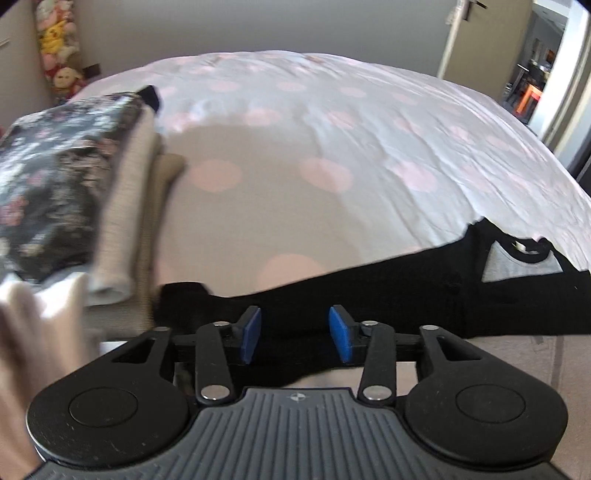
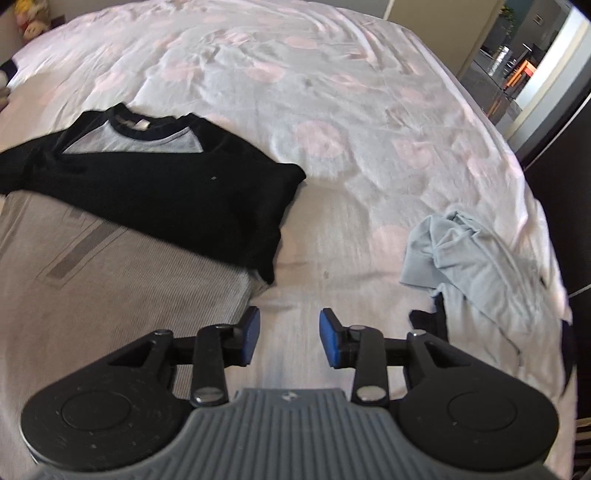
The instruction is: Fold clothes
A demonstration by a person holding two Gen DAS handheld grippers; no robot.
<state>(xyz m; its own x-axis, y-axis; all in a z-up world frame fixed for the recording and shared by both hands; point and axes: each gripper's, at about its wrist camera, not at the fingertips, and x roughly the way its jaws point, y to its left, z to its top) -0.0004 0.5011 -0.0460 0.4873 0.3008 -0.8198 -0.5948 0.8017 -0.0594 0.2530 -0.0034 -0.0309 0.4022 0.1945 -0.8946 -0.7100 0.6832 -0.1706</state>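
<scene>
While both tongs, left (image 1: 294, 334) and right (image 2: 289, 338), stand wide with nothing held, the black shirt (image 2: 166, 192) lies on the bed (image 2: 332, 92) with its sleeves apparently folded across the grey body (a half-folded look). Left of the shirt sits a folded stack (image 1: 74, 192); right of it a crumpled pale garment (image 2: 465, 258), with open bedsheet beyond.

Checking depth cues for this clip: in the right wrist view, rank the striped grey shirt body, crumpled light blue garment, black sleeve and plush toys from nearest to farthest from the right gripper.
From the right gripper:
1. Striped grey shirt body, just left.
2. Crumpled light blue garment, right; close call with 3.
3. Black sleeve, ahead left.
4. Plush toys, far left corner.
</scene>
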